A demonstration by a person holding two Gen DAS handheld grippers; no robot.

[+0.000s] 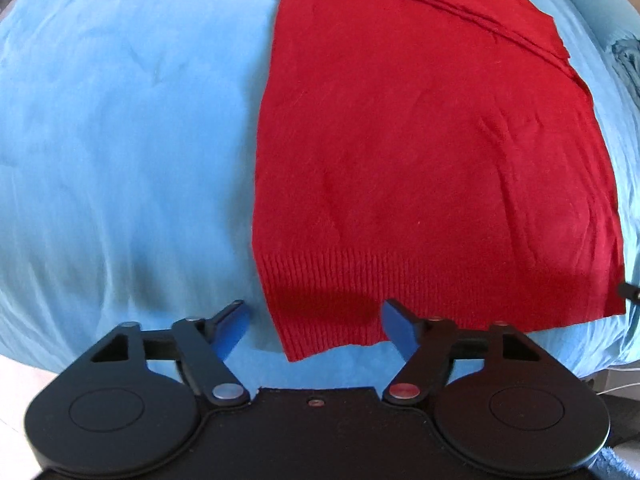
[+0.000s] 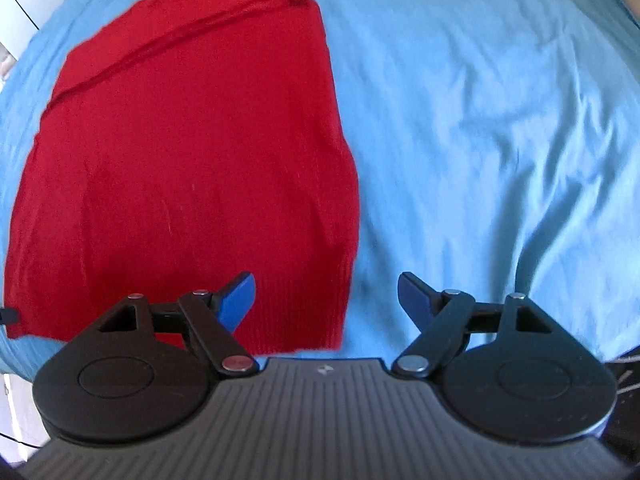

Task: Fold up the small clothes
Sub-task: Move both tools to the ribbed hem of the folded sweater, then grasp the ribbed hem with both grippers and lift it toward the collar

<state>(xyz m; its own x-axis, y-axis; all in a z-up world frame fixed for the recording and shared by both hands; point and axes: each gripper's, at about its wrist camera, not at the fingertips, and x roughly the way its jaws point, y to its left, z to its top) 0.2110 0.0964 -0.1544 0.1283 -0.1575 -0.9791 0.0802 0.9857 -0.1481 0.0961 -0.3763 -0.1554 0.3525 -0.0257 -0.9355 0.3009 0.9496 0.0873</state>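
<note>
A red knit sweater [image 1: 420,152] lies flat on a light blue sheet [image 1: 120,140], its ribbed hem nearest me and its sleeves folded in. My left gripper [image 1: 314,326] is open just above the hem's left corner, one blue finger on each side of it. In the right wrist view the same sweater [image 2: 192,168] fills the left half. My right gripper [image 2: 326,300] is open above the hem's right corner, its left finger over the red knit and its right finger over the sheet. Neither gripper holds anything.
The blue sheet [image 2: 480,120] covers a bed and spreads wide to the right of the sweater. A dark bluish cloth [image 1: 628,60] lies at the far right edge. The tip of the other gripper [image 1: 630,292] shows at the sweater's right hem corner.
</note>
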